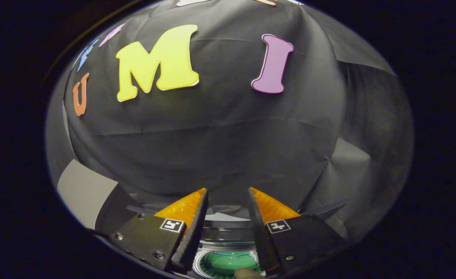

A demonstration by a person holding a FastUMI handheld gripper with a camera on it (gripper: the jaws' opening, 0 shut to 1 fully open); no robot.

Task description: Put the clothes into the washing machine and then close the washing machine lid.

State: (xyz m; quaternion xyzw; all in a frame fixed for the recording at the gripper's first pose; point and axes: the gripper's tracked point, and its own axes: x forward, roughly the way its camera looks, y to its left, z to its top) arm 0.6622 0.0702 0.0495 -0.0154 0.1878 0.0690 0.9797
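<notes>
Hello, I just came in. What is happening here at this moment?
A person is holding a two-finger gripper up, facing the black cloth wall of the booth. Its fingers are open and hold nothing. Low between them sits the round opening of the washing machine, with a green garment lying inside it. A brownish rounded thing at the near rim cannot be identified. Whether the lid is closed cannot be judged.

— Any writing you can read from your end?

— None I can make out. I see a square black-and-white marker [172, 224] at the base of one finger of the gripper [228, 192] and a second marker [278, 226] on the other (coded patterns, not words). The fingers stand apart, gripping nothing.

— Numbers?

— None legible.
</notes>
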